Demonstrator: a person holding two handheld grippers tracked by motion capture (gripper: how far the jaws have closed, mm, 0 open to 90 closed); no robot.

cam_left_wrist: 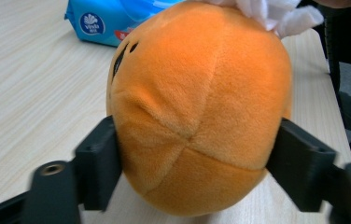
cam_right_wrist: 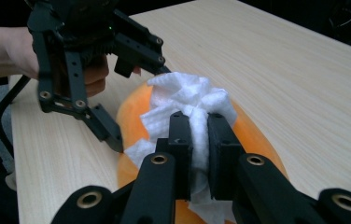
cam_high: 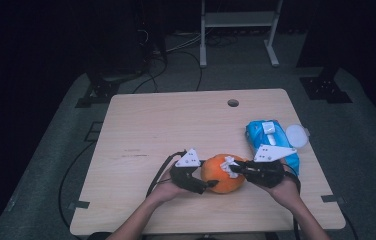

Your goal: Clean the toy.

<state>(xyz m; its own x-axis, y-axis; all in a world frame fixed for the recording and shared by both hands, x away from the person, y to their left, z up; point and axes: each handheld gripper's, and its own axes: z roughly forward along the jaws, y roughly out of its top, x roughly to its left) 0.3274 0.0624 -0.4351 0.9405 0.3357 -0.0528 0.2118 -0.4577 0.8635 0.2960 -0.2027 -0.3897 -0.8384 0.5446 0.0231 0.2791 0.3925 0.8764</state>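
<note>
- Bench [cam_high: 141,130]: pale wood, with the work going on near the front edge, about midway along it.
- Blue wipe pack [cam_high: 271,140]: lies toward the right edge, behind the right hand; its white round lid [cam_high: 296,135] is flipped open beside it.
- Orange plush toy [cam_high: 222,174]: rests on the bench between the two grippers. The left gripper view shows its stitched seams and a dark embroidered mark on the upper side.
- Left gripper [cam_high: 195,176]: jaws spread wide and pressed against the toy's two flanks, so it is clamped and steadied.
- Right gripper [cam_high: 238,169]: jaws pinched together on a crumpled white tissue [cam_right_wrist: 187,105], which is laid on top of the toy.
- Step in hand, as judged: wiping the plush surface with the tissue while the other gripper braces it.
- Next move calls for: dragging the tissue across the fabric with light downward pressure, keeping the pinch firm so the wad does not slip out; left hold must resist the toy rolling.
</note>
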